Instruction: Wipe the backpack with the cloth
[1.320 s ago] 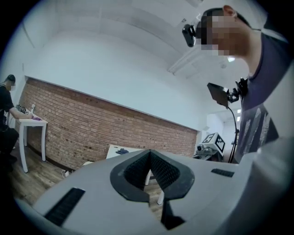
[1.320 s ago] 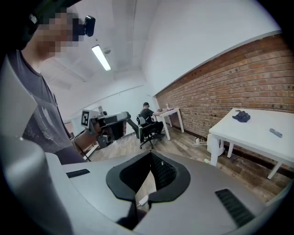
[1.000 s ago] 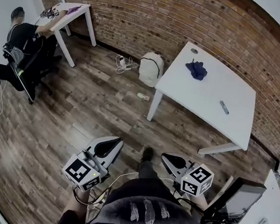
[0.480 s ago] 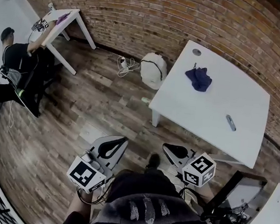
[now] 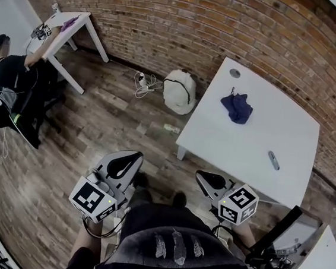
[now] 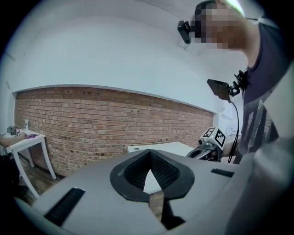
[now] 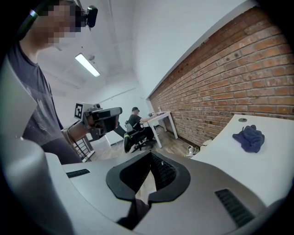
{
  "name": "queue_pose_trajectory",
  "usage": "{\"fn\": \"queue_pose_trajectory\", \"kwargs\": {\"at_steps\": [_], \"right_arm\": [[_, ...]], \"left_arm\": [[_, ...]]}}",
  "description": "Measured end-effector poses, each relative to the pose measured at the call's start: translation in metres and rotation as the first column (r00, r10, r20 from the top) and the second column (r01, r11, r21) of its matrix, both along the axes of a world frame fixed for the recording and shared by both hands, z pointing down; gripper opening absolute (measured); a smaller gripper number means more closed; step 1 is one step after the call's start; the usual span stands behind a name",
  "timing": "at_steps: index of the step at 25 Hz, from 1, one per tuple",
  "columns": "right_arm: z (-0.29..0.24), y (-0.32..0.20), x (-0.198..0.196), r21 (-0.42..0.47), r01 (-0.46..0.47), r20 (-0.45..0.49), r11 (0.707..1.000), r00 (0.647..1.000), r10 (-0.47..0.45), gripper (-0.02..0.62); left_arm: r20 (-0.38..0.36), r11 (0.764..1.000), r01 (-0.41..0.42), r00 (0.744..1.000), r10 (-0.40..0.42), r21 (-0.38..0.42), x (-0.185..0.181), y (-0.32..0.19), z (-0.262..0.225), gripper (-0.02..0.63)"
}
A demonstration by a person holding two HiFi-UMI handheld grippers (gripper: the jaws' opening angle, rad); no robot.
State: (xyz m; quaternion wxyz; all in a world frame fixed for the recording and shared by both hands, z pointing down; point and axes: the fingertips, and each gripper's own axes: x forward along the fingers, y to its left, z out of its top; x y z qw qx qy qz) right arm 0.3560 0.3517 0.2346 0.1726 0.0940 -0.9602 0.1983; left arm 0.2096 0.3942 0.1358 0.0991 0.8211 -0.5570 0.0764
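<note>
Both grippers are held low in front of the person, apart from each other. Left gripper [image 5: 131,158]: fingers clenched, nothing between them. Right gripper [image 5: 202,176]: fingers clenched, also empty.

Just beyond the right fingers is the near edge of the white table [image 5: 255,152]. A small grey pen-like item [image 5: 273,160] lies on it, off to the right of those fingers.

Farther ahead of the right fingers, the dark blue cloth [image 5: 237,106] lies crumpled on the table, untouched.

The white backpack [image 5: 180,90] sits on the wood floor well ahead of the left fingers, near the brick wall and just beside the table's far left corner.

Far off to the left of the left fingers, a seated person [image 5: 12,84] is at a second table [image 5: 72,22].
</note>
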Motion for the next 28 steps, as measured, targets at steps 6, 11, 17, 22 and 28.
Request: {"fn": "queue_pose_trajectory", "kwargs": {"at_steps": [6,11,17,22,28], "right_arm": [[0.006,-0.009,-0.061,0.01,-0.06,-0.065,0.998,0.996,0.06,-0.002],[0.003,-0.009,-0.146,0.037,-0.071,-0.11,0.997,0.991,0.075,-0.002],[-0.011,-0.009,-0.212,0.16,-0.035,-0.16,0.986,0.985,0.061,-0.002],[-0.02,-0.022,-0.233,0.188,-0.061,-0.195,0.98,0.976,0.098,-0.002],[-0.01,-0.058,-0.229,0.154,-0.15,-0.204,0.976,0.962,0.181,-0.002]], "left_arm": [[-0.014,0.998,-0.06,0.998,0.06,0.002,-0.066,-0.018,0.014,-0.002],[-0.029,0.996,-0.089,0.996,0.09,0.024,-0.153,-0.026,0.011,-0.002],[-0.059,0.99,-0.129,0.989,0.132,0.058,-0.217,-0.036,0.011,-0.002],[-0.113,0.982,-0.178,0.976,0.184,0.061,-0.233,-0.056,0.015,-0.002],[-0.056,0.959,-0.278,0.958,0.281,0.055,-0.228,-0.088,0.008,-0.002]]}}
